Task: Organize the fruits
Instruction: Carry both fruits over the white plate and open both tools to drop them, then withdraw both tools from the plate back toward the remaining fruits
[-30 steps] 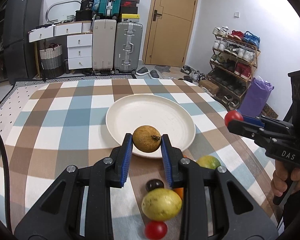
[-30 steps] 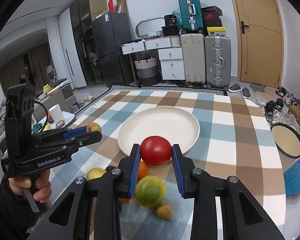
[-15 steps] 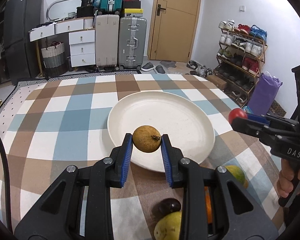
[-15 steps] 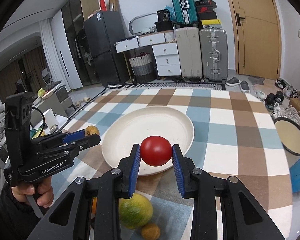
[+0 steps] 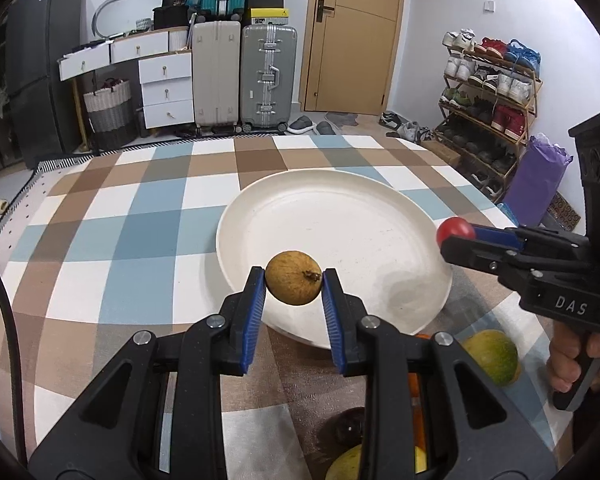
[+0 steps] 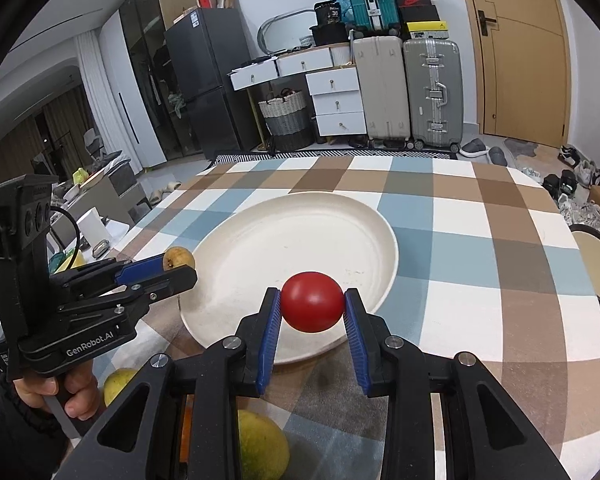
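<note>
brown fruit (image 5: 294, 283): round, matte, stem scar | tomato (image 6: 311, 307): glossy red

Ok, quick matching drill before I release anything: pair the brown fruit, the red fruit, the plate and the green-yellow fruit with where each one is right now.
1 brown fruit
2 red fruit
3 plate
4 green-yellow fruit

A on the tablecloth, nothing on it
B in the right hand-held gripper
C on the tablecloth beside the plate
D in the left hand-held gripper

Pairs: 1-D, 2-B, 3-A, 4-C
</note>
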A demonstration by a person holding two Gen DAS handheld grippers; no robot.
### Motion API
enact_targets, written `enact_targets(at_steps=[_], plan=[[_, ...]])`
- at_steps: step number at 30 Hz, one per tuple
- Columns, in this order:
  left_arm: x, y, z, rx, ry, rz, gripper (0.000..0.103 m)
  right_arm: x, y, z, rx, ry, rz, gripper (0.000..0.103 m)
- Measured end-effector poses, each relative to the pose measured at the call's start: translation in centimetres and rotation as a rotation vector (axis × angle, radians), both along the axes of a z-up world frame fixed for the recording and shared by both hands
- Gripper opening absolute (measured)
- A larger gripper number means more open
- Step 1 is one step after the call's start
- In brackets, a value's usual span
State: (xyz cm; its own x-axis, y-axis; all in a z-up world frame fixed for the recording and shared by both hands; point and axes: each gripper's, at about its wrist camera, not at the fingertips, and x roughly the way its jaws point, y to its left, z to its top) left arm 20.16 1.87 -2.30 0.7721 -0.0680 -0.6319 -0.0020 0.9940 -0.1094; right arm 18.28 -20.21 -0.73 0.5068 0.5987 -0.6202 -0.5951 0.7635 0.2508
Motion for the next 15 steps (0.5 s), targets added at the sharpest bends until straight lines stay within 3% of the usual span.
enact_targets(at_steps=[9, 12, 15], plan=[[0.8, -0.4, -0.8, 0.014, 0.023, -0.015, 0.026, -0.1, 1.2, -0.6, -0.039, 0.004, 0.023, 0.033], [0.8, -0.2, -0.8, 0.003, 0.02, -0.028, 0.027, -0.5, 0.9, -0.5, -0.024, -0.024, 0.004, 0.047], [0.9, 0.0, -0.9, 0.0, 0.022, -0.019, 0.034, -0.7, 0.3, -0.1, -0.004, -0.031, -0.008, 0.049]])
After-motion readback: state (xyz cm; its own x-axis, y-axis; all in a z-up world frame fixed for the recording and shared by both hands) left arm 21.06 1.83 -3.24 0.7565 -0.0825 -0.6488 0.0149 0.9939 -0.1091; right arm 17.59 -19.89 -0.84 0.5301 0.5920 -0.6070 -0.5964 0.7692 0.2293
